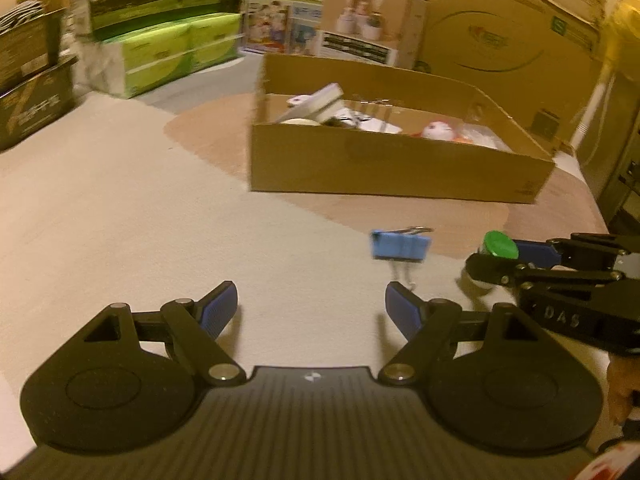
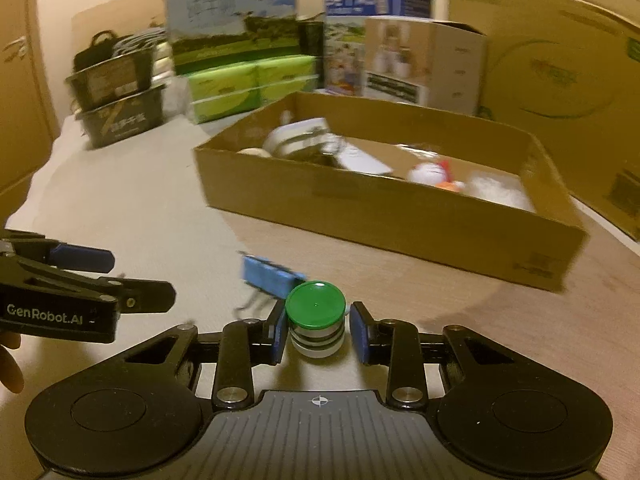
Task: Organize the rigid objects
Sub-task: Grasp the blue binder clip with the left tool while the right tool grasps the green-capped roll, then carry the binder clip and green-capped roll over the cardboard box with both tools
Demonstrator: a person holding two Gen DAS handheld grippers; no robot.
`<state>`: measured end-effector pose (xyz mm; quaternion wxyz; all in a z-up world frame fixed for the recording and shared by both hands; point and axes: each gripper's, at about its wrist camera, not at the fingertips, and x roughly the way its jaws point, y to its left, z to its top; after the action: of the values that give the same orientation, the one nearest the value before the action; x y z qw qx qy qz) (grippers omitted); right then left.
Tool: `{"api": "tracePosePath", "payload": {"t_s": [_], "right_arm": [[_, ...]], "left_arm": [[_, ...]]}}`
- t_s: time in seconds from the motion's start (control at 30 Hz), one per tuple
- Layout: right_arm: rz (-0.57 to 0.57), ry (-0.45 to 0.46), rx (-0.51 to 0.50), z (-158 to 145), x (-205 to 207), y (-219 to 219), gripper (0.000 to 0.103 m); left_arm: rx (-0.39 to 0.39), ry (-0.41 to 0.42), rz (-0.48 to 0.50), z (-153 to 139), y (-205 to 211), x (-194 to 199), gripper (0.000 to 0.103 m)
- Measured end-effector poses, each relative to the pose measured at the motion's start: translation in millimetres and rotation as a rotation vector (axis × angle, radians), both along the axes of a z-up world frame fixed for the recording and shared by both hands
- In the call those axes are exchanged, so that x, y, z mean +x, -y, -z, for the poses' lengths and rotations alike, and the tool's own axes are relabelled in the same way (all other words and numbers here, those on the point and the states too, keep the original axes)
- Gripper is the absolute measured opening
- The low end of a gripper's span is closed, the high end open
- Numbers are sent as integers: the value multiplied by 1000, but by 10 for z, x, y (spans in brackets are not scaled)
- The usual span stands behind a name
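A small white jar with a green lid (image 2: pixel 316 318) stands on the floor between the fingers of my right gripper (image 2: pixel 318 330). The left pad touches it; a small gap shows at the right pad. The jar also shows in the left wrist view (image 1: pixel 498 245). A blue binder clip (image 1: pixel 401 245) lies on the floor just ahead of my left gripper (image 1: pixel 312 310), which is open and empty. The clip shows behind the jar in the right wrist view (image 2: pixel 268 276). An open cardboard box (image 1: pixel 384 168) holding several items sits farther ahead.
Stacked cartons, green tissue packs (image 1: pixel 176 50) and dark baskets (image 2: pixel 116 92) line the back. A large cardboard box (image 1: pixel 508 32) stands at the right. The floor is a beige carpet with a pink patch (image 1: pixel 224 128). A hand edge shows at the left (image 2: pixel 10 364).
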<state>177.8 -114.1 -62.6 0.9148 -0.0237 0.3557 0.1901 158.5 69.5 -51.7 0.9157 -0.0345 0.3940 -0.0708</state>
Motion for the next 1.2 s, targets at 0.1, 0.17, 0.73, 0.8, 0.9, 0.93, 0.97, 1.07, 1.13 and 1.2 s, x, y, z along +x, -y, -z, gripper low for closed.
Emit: {"api": "tracePosePath", "payload": {"t_s": [0.1, 0.17, 0.73, 0.8, 0.9, 0.93, 0.97, 1.07, 1.13, 1.2], "right_arm": [[53, -9, 3, -20, -15, 205, 33], [85, -15, 7, -29, -21, 334, 33], [165, -27, 32, 8, -5, 722, 33], [170, -29, 35, 12, 5, 750, 33], [177, -29, 38, 16, 12, 789, 33], [179, -30, 39, 17, 11, 797, 33], [181, -30, 41, 18, 15, 806, 33], [182, -30, 42, 17, 23, 813, 33], [181, -30, 44, 16, 24, 810, 33], [179, -30, 45, 11, 19, 808, 33]], "left_arm": [[1, 13, 29, -4, 125, 39, 79], [2, 19, 45, -2, 204, 83, 79], [23, 53, 62, 142, 674, 416, 62], [31, 54, 61, 156, 697, 434, 60], [40, 52, 61, 177, 721, 447, 53], [43, 51, 59, 186, 725, 451, 50], [45, 49, 56, 192, 729, 457, 46], [50, 45, 46, 210, 726, 462, 42], [54, 48, 41, 208, 721, 454, 36], [55, 51, 24, 194, 704, 437, 36]]}}
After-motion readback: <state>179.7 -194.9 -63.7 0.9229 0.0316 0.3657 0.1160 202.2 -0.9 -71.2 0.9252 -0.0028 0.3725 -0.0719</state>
